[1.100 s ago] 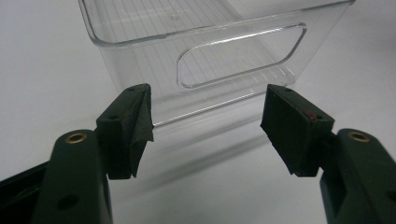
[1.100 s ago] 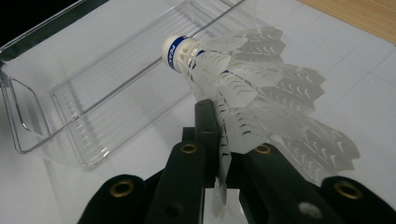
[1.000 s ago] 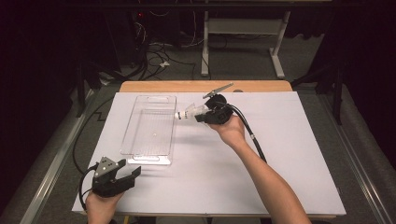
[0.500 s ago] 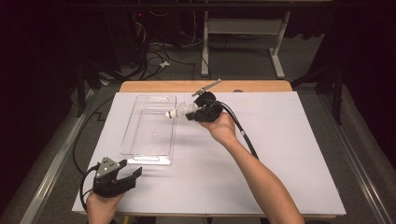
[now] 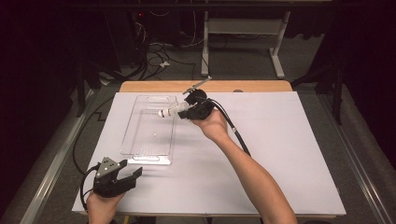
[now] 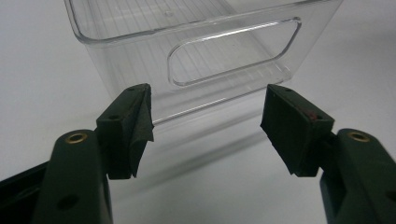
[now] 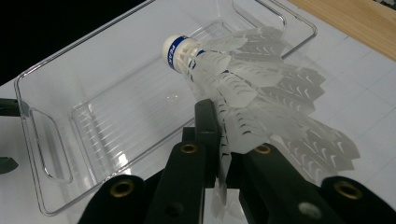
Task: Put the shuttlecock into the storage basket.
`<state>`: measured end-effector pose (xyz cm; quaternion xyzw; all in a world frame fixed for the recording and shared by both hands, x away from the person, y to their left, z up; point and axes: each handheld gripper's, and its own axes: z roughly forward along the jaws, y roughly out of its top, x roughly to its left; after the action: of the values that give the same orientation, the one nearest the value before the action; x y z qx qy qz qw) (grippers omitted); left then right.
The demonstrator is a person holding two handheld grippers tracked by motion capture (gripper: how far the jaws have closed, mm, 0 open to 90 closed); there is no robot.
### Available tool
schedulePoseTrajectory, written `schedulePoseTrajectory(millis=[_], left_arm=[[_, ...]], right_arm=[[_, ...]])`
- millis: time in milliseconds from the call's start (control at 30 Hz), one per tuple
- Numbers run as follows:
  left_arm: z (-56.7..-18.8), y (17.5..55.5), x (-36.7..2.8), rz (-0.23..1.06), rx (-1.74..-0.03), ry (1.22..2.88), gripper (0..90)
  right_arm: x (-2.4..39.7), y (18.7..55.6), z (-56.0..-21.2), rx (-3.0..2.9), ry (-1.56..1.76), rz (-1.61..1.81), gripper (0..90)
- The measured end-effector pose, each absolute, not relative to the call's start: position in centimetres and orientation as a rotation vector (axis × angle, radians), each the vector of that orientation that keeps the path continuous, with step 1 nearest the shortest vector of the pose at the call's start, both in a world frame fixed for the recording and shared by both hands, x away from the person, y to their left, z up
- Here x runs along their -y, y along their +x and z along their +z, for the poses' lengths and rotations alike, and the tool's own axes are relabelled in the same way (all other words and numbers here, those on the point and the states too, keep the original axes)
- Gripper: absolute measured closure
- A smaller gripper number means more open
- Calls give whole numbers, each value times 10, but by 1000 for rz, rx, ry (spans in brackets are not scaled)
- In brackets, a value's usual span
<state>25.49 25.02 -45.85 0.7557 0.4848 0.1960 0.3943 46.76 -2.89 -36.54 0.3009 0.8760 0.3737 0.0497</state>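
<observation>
And here's the right gripper up over the far right edge of the clear plastic bin, jaws clenched on a white shuttlecock by its feather skirt. In the right gripper view the shuttlecock juts out ahead of the jaws, one feather pinched flat between the two black pads, the rest of the skirt fanning out to the side, and the white cork tip with its blue band pointing away from the gripper and out over the open bin (the ribbed floor of that bin lies below and beyond the cork). The cork hangs in the air above the bin's inside, touching neither wall nor floor as far as the pictures tell. Down at the near left corner of the white mat, the left gripper sits low, held in the person's left hand, jaws spread wide and released, nothing between them. From the left gripper view, the bin's near end wall with its cut-out handle slot stands straight ahead of the open pads, close but apart from them, bare mat between. The right forearm stretches across the mat from the near edge, black cable trailing beside the wrist.
</observation>
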Motion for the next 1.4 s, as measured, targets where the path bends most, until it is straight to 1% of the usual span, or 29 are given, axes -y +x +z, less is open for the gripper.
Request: schedulePoseTrajectory(millis=[1400], left_arm=[[-459,254,-251,484,-1231,1895,344]], right_arm=[[-33,485,-377,-2727,914,1095,893]])
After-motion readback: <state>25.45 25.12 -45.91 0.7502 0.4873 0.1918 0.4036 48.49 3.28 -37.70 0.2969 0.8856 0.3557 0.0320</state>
